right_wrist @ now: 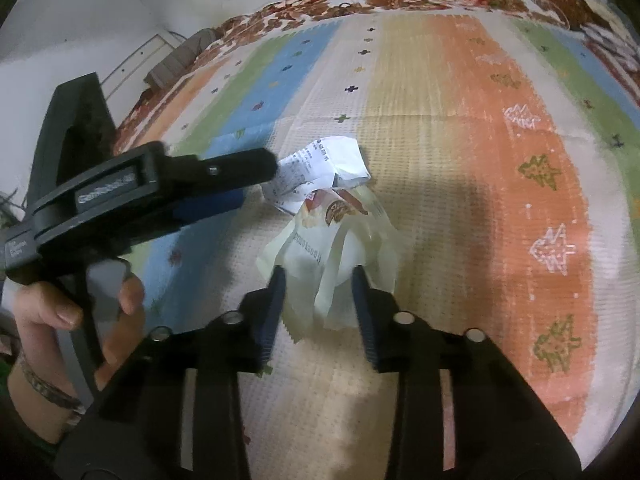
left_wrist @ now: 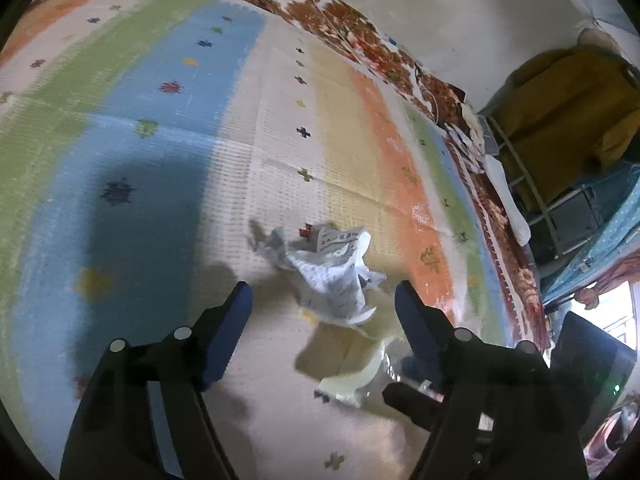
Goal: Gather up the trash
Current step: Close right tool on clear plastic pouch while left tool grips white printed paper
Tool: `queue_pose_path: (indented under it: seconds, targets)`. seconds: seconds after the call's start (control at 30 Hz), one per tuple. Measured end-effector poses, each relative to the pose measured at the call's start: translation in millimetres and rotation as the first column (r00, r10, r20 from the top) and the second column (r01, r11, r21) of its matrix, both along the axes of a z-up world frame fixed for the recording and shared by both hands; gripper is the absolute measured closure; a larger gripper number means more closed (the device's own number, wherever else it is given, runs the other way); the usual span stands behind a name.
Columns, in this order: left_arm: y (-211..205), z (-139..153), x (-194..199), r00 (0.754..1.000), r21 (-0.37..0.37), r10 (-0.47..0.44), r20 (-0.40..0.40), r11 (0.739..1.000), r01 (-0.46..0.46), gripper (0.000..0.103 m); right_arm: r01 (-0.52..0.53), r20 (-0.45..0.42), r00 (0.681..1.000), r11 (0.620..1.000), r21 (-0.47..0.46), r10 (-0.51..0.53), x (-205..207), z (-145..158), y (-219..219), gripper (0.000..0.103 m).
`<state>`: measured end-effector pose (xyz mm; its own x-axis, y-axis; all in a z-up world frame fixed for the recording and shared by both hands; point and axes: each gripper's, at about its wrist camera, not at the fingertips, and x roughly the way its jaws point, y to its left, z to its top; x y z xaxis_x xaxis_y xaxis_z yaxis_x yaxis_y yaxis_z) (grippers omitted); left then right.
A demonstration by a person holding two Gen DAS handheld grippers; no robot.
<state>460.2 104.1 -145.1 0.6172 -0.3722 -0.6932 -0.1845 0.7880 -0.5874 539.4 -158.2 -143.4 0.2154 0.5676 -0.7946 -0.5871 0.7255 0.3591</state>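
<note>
A crumpled white printed paper (left_wrist: 332,272) lies on the striped mat, just ahead of my open left gripper (left_wrist: 324,300), between its blue-padded fingers but beyond the tips. The paper also shows in the right wrist view (right_wrist: 320,168). A pale yellow plastic food wrapper (right_wrist: 332,248) lies just in front of it. My right gripper (right_wrist: 320,276) has its fingers closed in on the wrapper's near end. The wrapper also shows in the left wrist view (left_wrist: 352,376), partly hidden by my right gripper's finger there. The left gripper (right_wrist: 256,176) reaches in from the left, touching the paper.
The colourful striped mat (right_wrist: 480,160) covers a bed with a red floral blanket (left_wrist: 360,40) along its far edge. A metal shelf with a yellow cloth (left_wrist: 560,120) stands at the right. A white wall (left_wrist: 460,8) lies behind. A hand (right_wrist: 60,312) holds the left gripper's handle.
</note>
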Motion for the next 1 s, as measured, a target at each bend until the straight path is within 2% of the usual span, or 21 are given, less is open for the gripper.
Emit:
queue_pose_path:
  seconds: [0.03,0.07,0.33,0.4,0.43,0.47,0.57,0.77,1.0]
  targets:
    - [-2.9,-1.3,2.9,1.0,-0.002,-0.005,-0.002,1.0,0.005,0.039,-0.003,-0.006,1.0,1.0,0.007,0.003,1.0,-0.9,1.2,0.083]
    - [-5.7,-2.8,5.1,1.0,0.004,-0.005,-0.006,1.0,0.005,0.04,-0.006,-0.007,1.0,1.0,0.009,0.006,0.9,-1.0,2.0,0.087]
    - [-6.6,-5.8,5.0,1.0,0.002,0.023,-0.002,1.0,-0.023,0.043,-0.013,-0.003,1.0,1.0,0.006,0.013,-0.3,1.3,1.2,0.1]
    - [-6.1,-5.6,6.2,0.999,0.017,0.032,-0.01,0.999,-0.032,0.054,-0.015,0.002,1.0,1.0,-0.007,0.015,-1.2,1.5,2.0,0.103]
    - [-6.2,-6.8,7.1,0.999,0.024,0.033,-0.019,0.999,-0.032,0.076,-0.017,0.005,1.0,1.0,-0.013,0.017,-1.9,1.7,2.7,0.103]
    - [-5.9,-7.6,7.5,0.999,0.03,0.036,-0.028,0.999,-0.035,0.087,-0.02,0.01,1.0,1.0,-0.018,0.02,-2.9,2.4,3.3,0.103]
    - [-0.8,-3.4,4.1,0.998,0.024,0.058,-0.013,0.998,-0.058,0.089,-0.031,0.024,0.999,0.999,-0.034,0.032,-6.5,5.4,4.5,0.103]
    - [5.9,22.6,-7.7,0.998,0.123,0.068,0.013,0.99,-0.069,0.089,-0.037,0.049,0.998,0.997,-0.066,0.041,-13.6,18.5,4.4,0.103]
    - [12.2,61.3,-37.3,0.999,0.25,0.043,0.013,0.967,-0.045,0.089,-0.033,0.082,0.996,0.994,-0.101,0.041,-31.1,41.2,-3.7,0.103]
